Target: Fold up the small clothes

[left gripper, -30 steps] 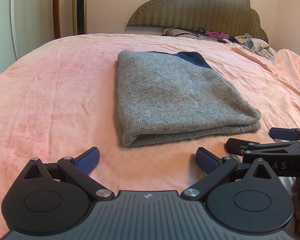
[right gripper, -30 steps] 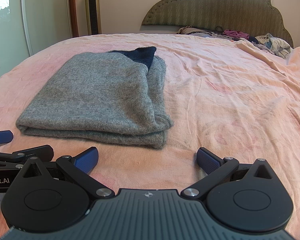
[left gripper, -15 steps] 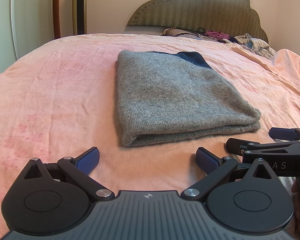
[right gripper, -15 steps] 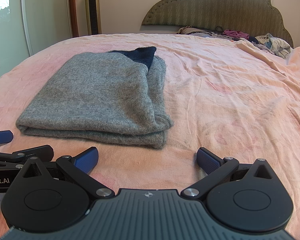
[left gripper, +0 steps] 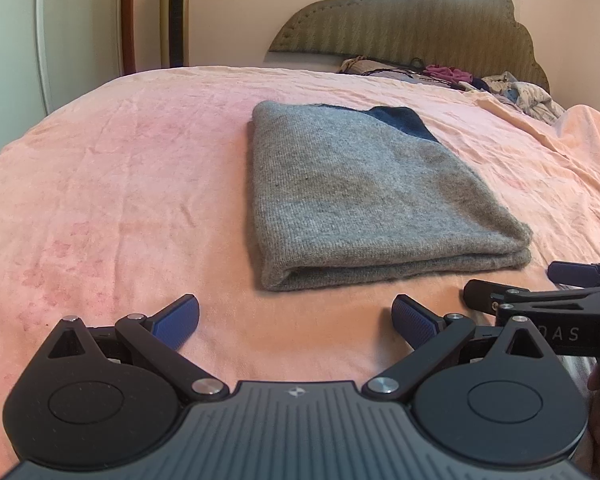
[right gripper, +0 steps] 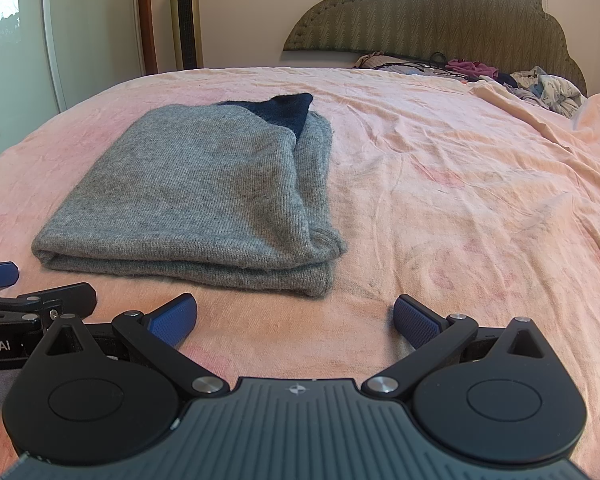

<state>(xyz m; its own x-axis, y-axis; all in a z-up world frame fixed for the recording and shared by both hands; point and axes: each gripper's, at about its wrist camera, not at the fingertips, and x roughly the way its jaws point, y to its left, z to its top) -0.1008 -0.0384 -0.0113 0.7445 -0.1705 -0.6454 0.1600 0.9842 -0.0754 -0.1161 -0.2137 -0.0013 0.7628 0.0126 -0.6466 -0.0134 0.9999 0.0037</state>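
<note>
Both views are taken low over the bed, faced toward the headboard. The folded grey garment is seen close in both, right of centre from the left wrist, left of centre from the right. Each tool is caught at the other view's edge.

Your right gripper hangs with jaws spread wide and empty above the pink bedsheet. The folded grey sweater lies ahead to your left, apart from its fingertips; your left gripper shows at the left edge.
</note>
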